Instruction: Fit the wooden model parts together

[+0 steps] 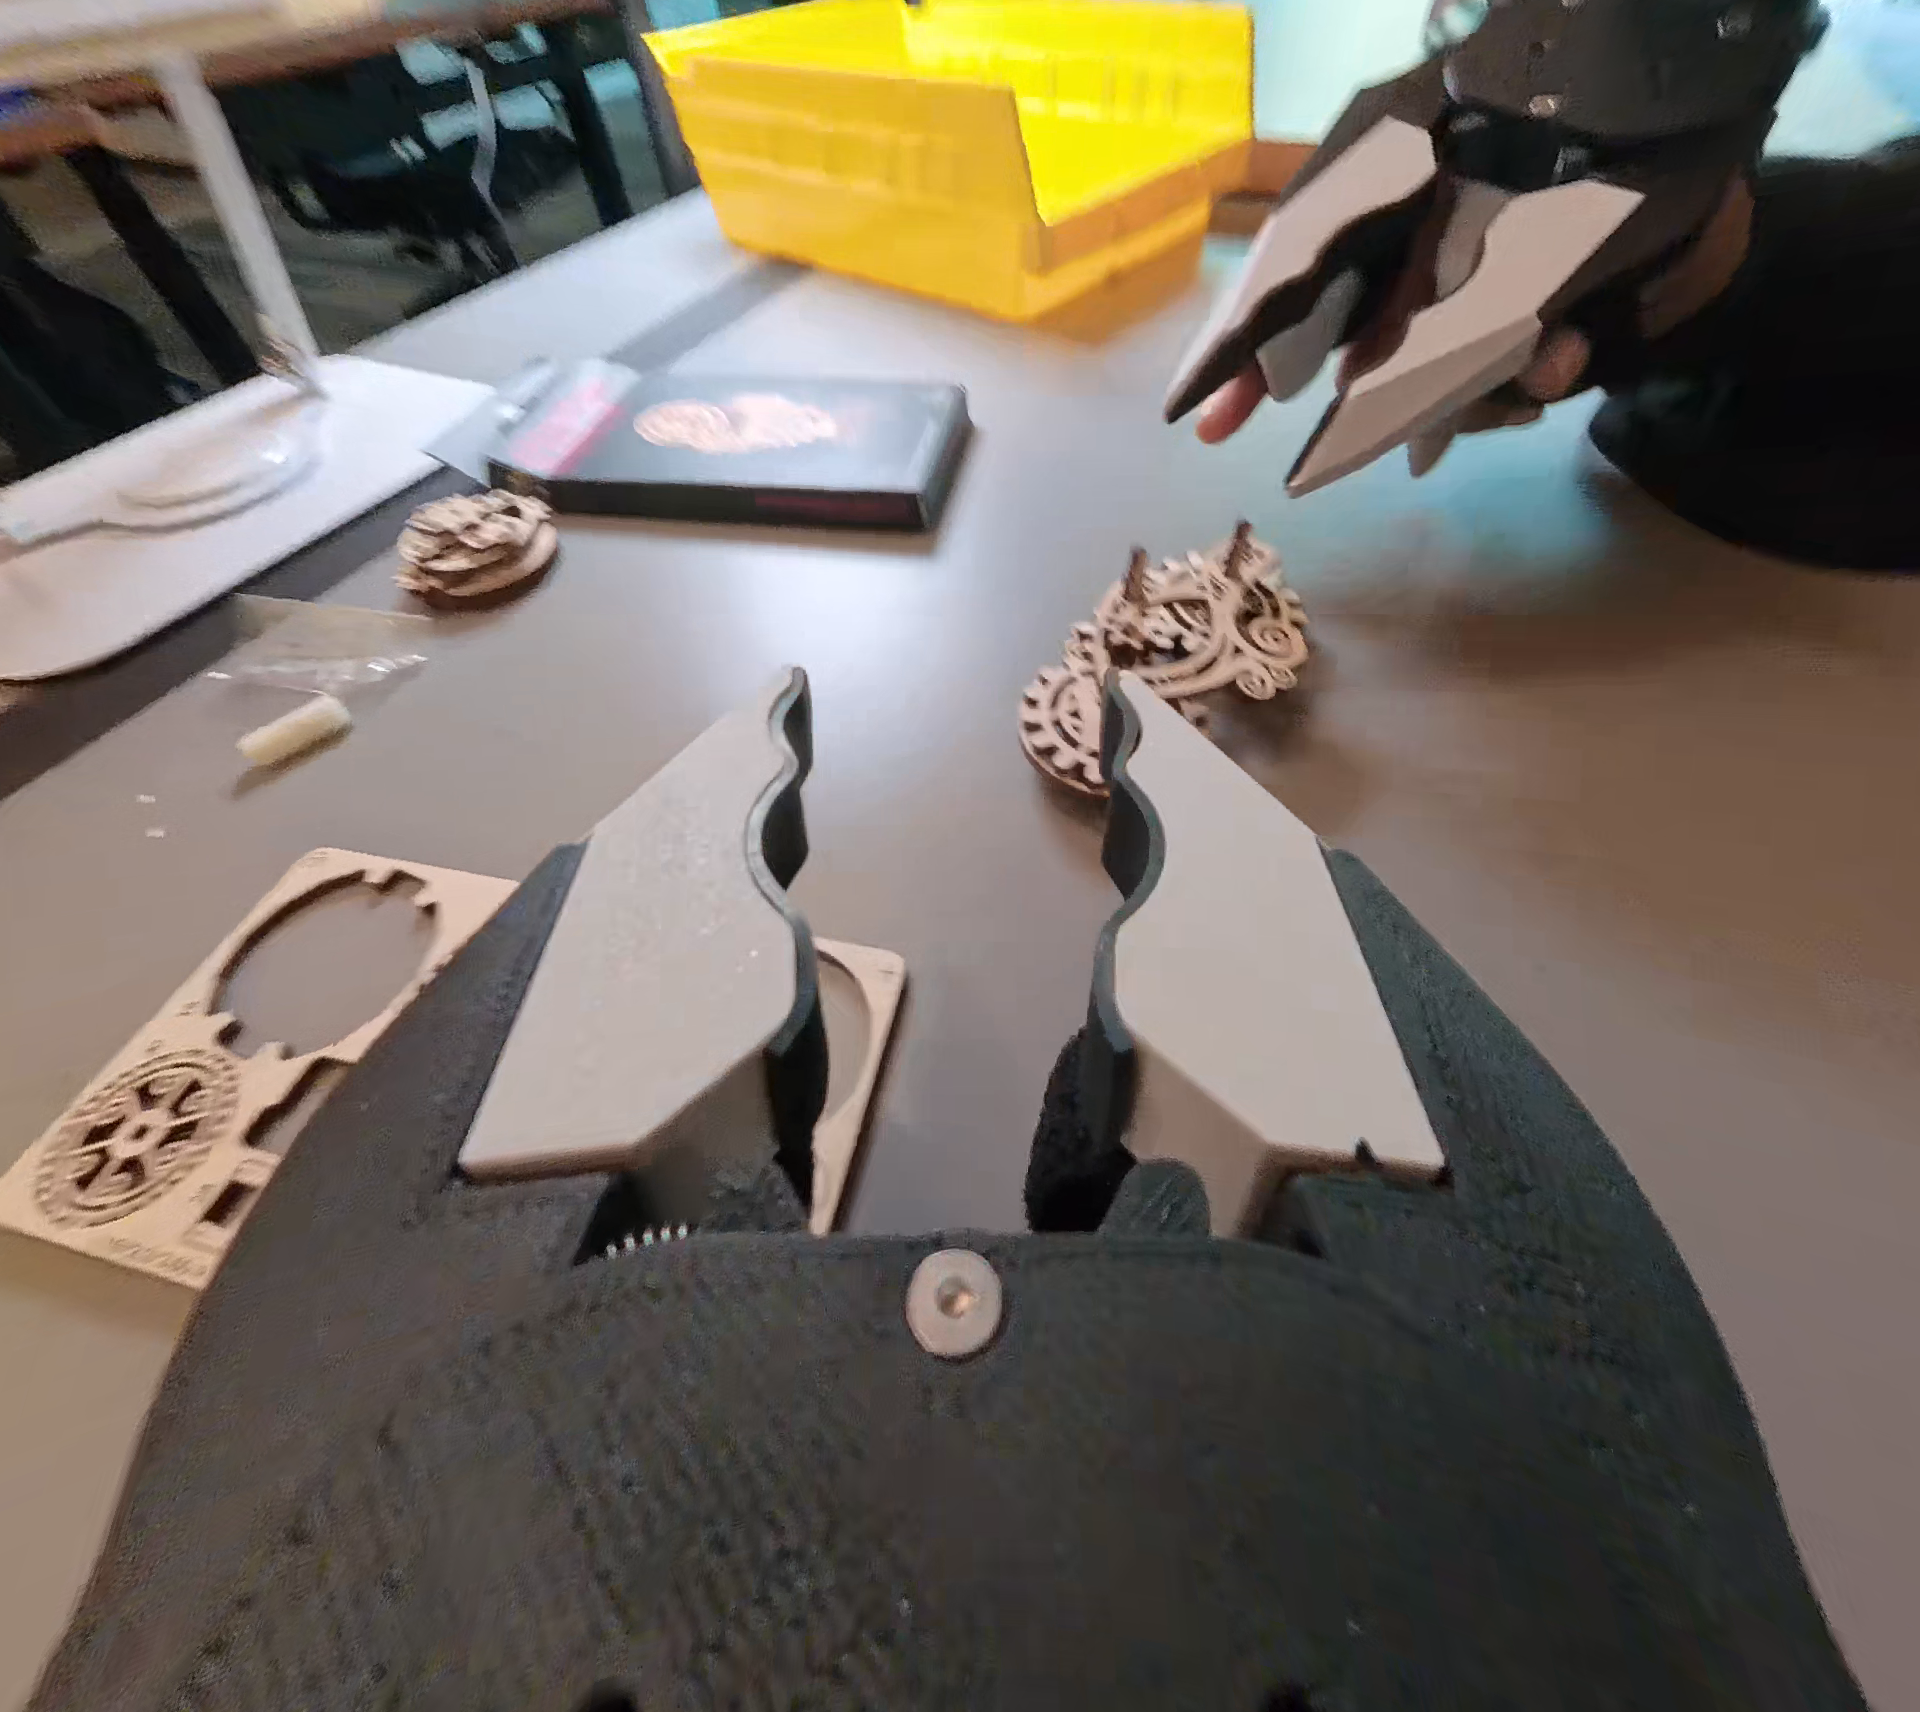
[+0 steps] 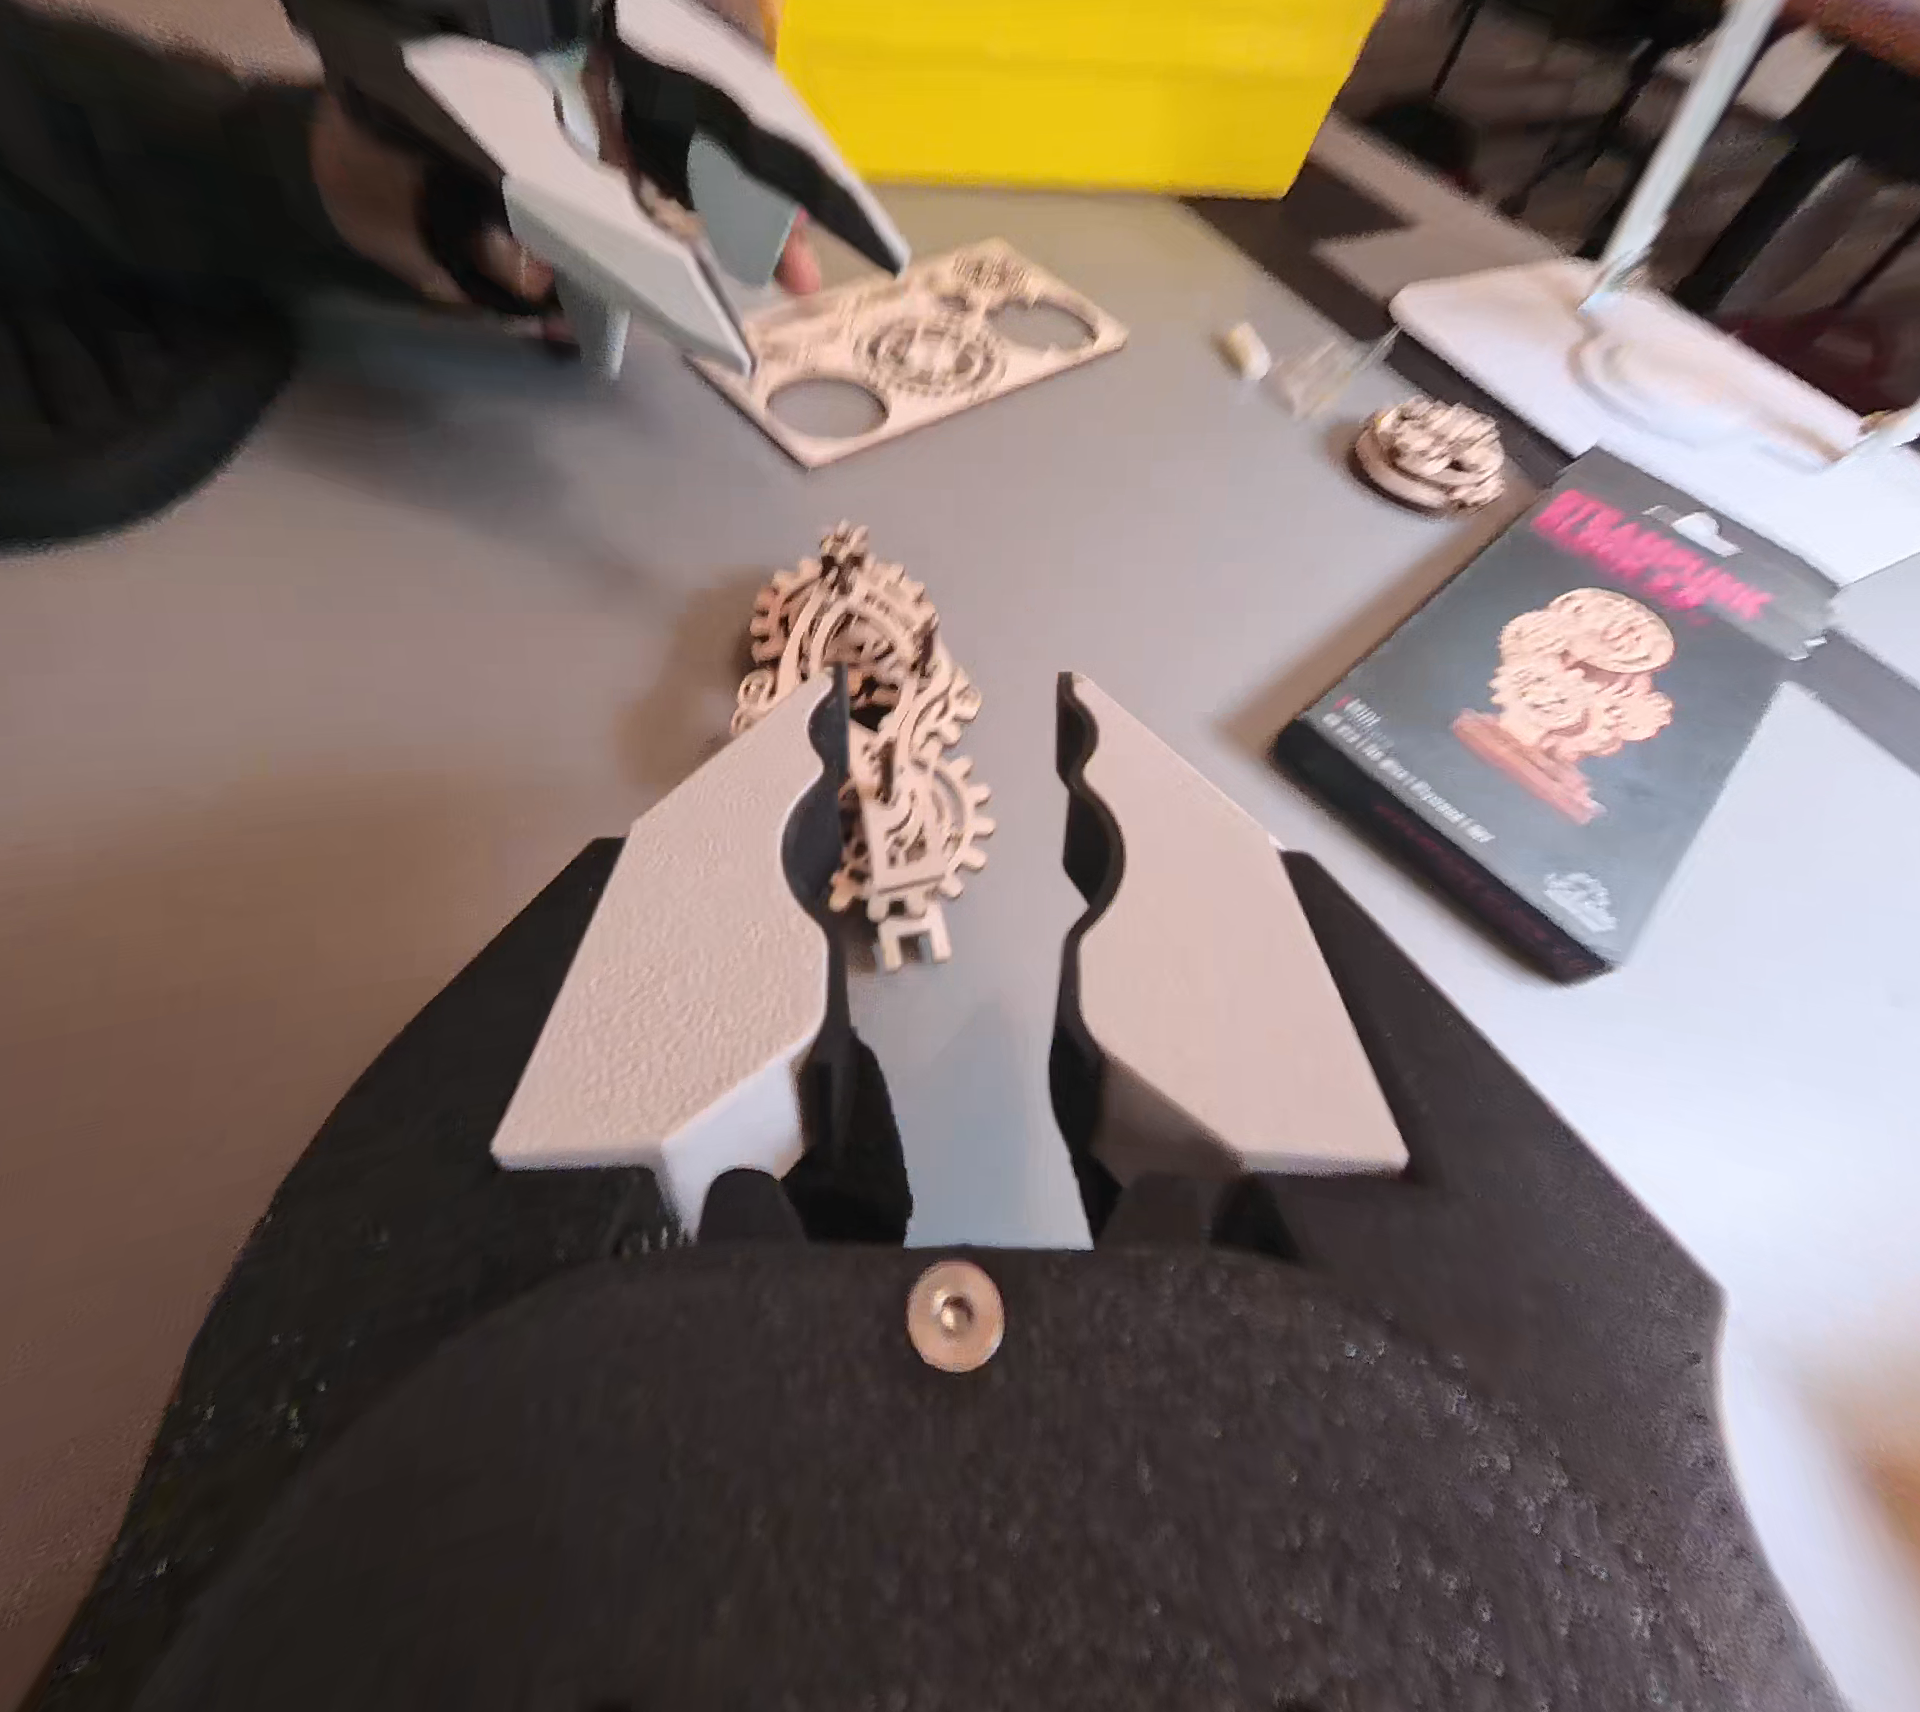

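Note:
A wooden gear assembly (image 1: 1205,623) lies on the grey table, just right of my left gripper's right fingertip. My left gripper (image 1: 956,696) is open and empty above the table. In the right wrist view the same assembly (image 2: 831,623) lies under and between the tips of my right gripper (image 2: 948,686), which is open and hovers over it. A smaller round wooden part (image 1: 478,540) lies apart at the left and also shows in the right wrist view (image 2: 1429,452). A punched-out wooden sheet (image 1: 208,1039) lies under my left gripper's left side.
A yellow bin (image 1: 956,135) stands at the far side of the table. A black kit box (image 1: 748,447) lies in front of it. A white stand (image 1: 156,436) is at the left, with a small white cylinder (image 1: 291,727) and a clear bag nearby.

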Demonstrator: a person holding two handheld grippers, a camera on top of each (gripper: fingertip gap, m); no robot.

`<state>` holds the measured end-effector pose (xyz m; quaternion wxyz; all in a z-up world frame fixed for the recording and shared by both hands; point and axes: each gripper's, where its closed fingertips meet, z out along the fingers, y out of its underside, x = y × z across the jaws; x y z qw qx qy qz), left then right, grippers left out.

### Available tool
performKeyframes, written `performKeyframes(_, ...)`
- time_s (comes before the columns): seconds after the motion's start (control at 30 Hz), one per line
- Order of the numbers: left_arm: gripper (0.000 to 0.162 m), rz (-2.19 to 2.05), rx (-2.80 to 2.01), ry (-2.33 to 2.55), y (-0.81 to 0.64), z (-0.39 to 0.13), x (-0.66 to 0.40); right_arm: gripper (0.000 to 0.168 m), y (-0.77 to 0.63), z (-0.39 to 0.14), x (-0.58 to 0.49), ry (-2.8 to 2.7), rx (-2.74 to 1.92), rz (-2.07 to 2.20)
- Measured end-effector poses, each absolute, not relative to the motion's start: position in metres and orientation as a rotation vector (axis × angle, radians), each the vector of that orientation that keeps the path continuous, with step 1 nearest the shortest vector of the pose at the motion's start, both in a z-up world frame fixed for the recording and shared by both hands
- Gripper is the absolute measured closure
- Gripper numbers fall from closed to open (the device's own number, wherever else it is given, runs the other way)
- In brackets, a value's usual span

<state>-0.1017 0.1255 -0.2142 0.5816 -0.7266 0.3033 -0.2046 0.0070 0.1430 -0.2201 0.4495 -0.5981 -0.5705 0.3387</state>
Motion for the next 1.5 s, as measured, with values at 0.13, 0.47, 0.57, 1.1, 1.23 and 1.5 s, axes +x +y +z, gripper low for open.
performKeyframes(0.13, 0.107, -0.422, -1.572, 0.568, 0.132, -0.19, -0.127, 0.13, 0.166, -0.188, 0.014, -1.14, -1.425, 0.907)
performKeyframes(0.47, 0.115, -0.294, -1.486, 0.347, 0.153, -0.152, -0.164, 0.133, 0.228, -0.152, 0.017, -0.832, -1.36, 0.847)
performKeyframes(0.57, 0.131, -0.244, -1.488, 0.349, 0.186, -0.13, -0.168, 0.141, 0.249, -0.131, 0.002, -0.781, -1.313, 0.835)
performKeyframes(1.1, 0.162, -0.143, -1.385, 0.075, 0.37, -0.048, -0.185, 0.168, 0.25, -0.146, 0.001, -0.771, -1.283, 0.759)
performKeyframes(1.23, 0.162, -0.094, -1.403, 0.086, 0.403, -0.058, -0.177, 0.168, 0.248, -0.151, -0.003, -0.789, -1.292, 0.771)
performKeyframes(1.5, 0.162, -0.062, -1.426, 0.121, 0.443, -0.064, -0.164, 0.168, 0.254, -0.157, -0.001, -0.808, -1.293, 0.726)
